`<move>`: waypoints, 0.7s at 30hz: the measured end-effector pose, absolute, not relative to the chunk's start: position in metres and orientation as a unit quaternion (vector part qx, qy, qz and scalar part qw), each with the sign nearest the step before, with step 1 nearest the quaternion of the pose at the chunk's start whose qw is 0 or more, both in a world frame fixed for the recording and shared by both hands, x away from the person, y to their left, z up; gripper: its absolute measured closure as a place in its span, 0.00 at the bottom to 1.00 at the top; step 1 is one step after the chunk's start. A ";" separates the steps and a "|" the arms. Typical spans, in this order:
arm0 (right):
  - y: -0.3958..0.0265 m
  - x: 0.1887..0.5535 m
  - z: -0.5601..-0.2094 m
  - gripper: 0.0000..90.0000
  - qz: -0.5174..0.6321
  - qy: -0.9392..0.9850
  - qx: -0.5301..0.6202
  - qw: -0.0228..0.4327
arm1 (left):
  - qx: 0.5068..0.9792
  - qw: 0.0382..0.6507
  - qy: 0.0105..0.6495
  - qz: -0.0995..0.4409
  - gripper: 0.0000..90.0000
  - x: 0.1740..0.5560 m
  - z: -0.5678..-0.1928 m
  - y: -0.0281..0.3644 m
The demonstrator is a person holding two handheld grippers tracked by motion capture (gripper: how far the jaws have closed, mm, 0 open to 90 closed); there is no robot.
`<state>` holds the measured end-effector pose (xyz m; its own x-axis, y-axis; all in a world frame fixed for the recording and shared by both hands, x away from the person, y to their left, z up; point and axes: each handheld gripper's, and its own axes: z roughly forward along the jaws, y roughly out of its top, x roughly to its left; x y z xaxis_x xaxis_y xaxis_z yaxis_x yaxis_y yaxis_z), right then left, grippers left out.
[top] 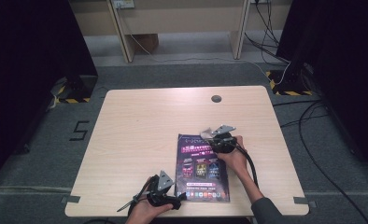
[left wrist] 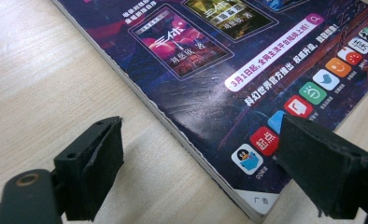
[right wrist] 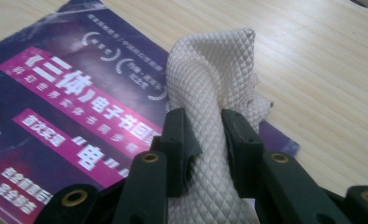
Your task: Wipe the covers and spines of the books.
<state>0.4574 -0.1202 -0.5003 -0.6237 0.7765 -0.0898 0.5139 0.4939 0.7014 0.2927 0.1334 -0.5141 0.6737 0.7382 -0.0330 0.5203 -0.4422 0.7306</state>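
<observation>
1. Clamped between the black pads of the right tongs (right wrist: 204, 140) sits a bunched white cloth (right wrist: 215, 88); its quilted diamond weave rises in a loose fold ahead of the pads and droops onto the far corner of a magazine (right wrist: 65, 116).
2. Judged by that fold, the cloth is light, soft and limp. It will crumple and sag rather than keep a shape, so a pinch on a gathered bunch, as here, looks surer than a pinch on one thin edge.
3. Its weave looks grippy, so slipping seems unlikely. Nothing about it looks fragile.
4. From above, the right tongs (top: 218, 135) lie low over the magazine's far right corner, the hand (top: 233, 156) behind them and the forearm slanting in from the near right.
5. Released and spread wide, the left tongs (left wrist: 198, 161) straddle the magazine's (left wrist: 210, 70) near corner, one pad over the bare bench (left wrist: 37, 84), the other over the glossy cover. I cannot tell whether either pad touches.
6. Seen from above, the left tongs (top: 166, 196) rest near the front edge of the bench (top: 135, 121), pointing across toward the magazine (top: 201, 168).
7. Should the magazine need steadying, its cover looks slick and its stack of pages bendy; the spine edge appears the firmest hold.
</observation>
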 end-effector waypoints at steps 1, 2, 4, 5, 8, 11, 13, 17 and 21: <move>-0.118 0.457 -0.500 0.80 0.325 0.841 0.382 0.201 | 0.837 0.371 0.376 0.147 0.16 0.293 -0.514 0.133; -0.115 0.457 -0.500 0.80 0.326 0.842 0.381 0.198 | 0.837 0.371 0.376 0.147 0.16 0.293 -0.514 0.133; -0.109 0.458 -0.500 0.80 0.327 0.844 0.375 0.200 | 0.836 0.371 0.376 0.148 0.16 0.292 -0.514 0.133; -0.107 0.457 -0.500 0.80 0.326 0.844 0.377 0.196 | 0.836 0.371 0.375 0.148 0.16 0.292 -0.514 0.133; -0.099 0.459 -0.500 0.79 0.328 0.847 0.372 0.193 | 0.837 0.370 0.376 0.147 0.16 0.293 -0.514 0.133; -0.088 0.460 -0.500 0.79 0.330 0.850 0.365 0.189 | 0.836 0.372 0.376 0.147 0.16 0.293 -0.514 0.133; -0.080 0.461 -0.501 0.79 0.330 0.851 0.361 0.190 | 0.837 0.370 0.376 0.148 0.16 0.293 -0.514 0.133; -0.066 0.464 -0.500 0.79 0.327 0.856 0.353 0.189 | 0.837 0.370 0.375 0.148 0.16 0.292 -0.514 0.133; -0.056 0.467 -0.499 0.79 0.323 0.859 0.350 0.188 | 0.836 0.372 0.375 0.148 0.16 0.292 -0.514 0.133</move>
<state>0.4668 -0.0558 -0.4994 -0.6841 0.7230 -0.0969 0.4803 0.5464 0.6861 0.2924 0.1334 -0.5143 0.6747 0.7374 -0.0303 0.5168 -0.4428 0.7327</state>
